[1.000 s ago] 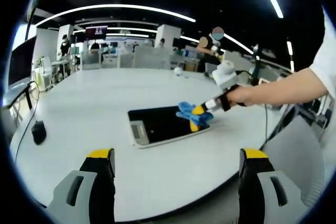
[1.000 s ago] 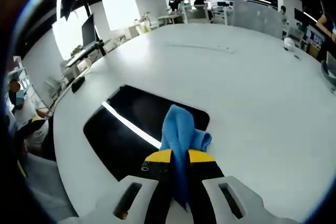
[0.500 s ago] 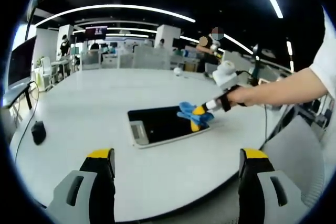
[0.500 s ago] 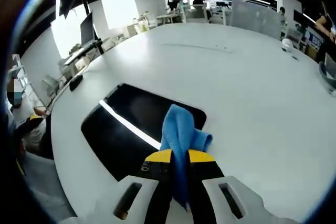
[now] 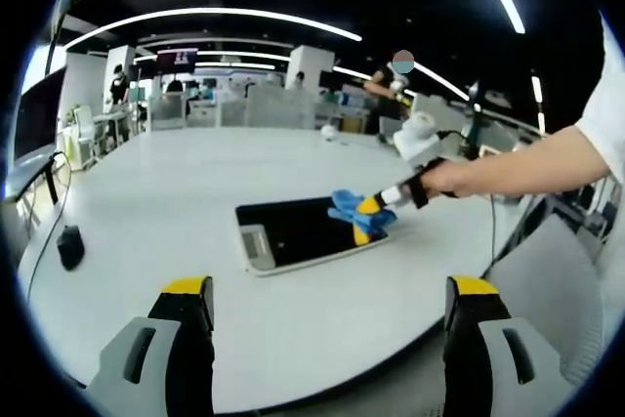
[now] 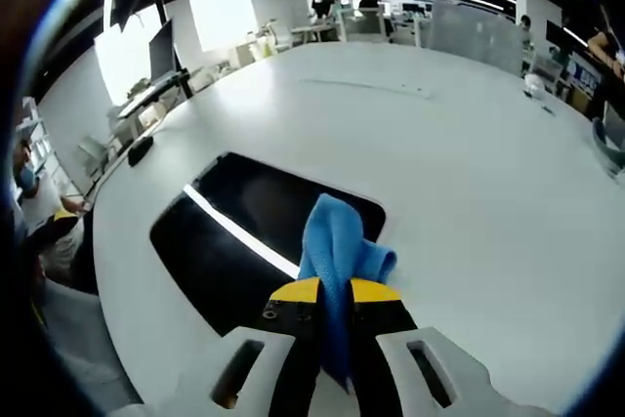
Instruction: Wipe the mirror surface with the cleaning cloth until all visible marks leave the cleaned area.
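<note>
A flat mirror (image 5: 303, 231) lies on the white table (image 5: 146, 202), dark with a reflected ceiling light strip. In the right gripper view the mirror (image 6: 234, 231) spreads ahead and to the left. My right gripper (image 6: 335, 292) is shut on a blue cleaning cloth (image 6: 337, 246), whose bunched end rests on the mirror's near right corner. From the left gripper view, that right gripper (image 5: 366, 220) holds the cloth (image 5: 347, 206) at the mirror's right end, held by a person's hand. My left gripper (image 5: 327, 295) hovers open, well short of the mirror.
A black mouse (image 5: 70, 246) with its cable lies at the table's left edge. A small white object (image 5: 330, 132) stands on the far side of the table. Desks, monitors and people fill the office behind.
The right gripper with the cloth has crept slightly across the mirror's corner. The left gripper has stayed still.
</note>
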`<control>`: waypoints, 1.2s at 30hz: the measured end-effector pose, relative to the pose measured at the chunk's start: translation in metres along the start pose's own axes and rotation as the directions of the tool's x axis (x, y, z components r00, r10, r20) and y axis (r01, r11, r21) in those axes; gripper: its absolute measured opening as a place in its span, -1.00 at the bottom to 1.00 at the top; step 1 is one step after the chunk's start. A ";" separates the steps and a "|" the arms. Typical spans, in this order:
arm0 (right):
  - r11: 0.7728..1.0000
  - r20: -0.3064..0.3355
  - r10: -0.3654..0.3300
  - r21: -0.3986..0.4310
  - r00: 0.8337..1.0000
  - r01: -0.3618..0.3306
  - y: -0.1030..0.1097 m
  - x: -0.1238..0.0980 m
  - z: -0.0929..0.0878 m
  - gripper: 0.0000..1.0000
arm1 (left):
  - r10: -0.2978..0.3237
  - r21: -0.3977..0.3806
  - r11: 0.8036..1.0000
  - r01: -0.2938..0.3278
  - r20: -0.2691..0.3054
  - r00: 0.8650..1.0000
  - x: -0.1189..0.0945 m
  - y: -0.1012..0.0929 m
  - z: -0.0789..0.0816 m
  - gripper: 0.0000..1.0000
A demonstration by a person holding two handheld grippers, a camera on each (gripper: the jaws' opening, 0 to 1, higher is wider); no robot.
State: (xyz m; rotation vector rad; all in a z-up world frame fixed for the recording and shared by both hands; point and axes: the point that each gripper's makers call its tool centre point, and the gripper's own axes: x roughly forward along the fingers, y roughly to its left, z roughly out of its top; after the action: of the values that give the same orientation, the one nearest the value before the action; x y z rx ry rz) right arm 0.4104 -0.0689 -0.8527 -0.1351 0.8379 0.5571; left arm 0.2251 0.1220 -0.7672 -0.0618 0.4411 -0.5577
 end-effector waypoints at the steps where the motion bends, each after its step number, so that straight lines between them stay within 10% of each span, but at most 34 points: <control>1: 1.000 -0.001 0.000 -0.001 1.000 0.000 0.001 -0.001 -0.001 -0.92 | 0.000 0.000 1.000 0.000 0.000 1.000 0.000 0.000 0.000 0.98; 36: 1.000 0.007 0.006 0.026 1.000 -0.006 0.026 -0.023 -0.027 -0.92 | -0.014 0.008 1.000 0.014 -0.002 1.000 0.000 -0.003 0.000 0.98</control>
State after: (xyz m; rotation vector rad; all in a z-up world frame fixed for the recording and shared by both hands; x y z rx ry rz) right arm 0.3667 -0.0651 -0.8509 -0.1069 0.8386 0.5516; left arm 0.2239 0.1196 -0.7668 -0.0570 0.4407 -0.5733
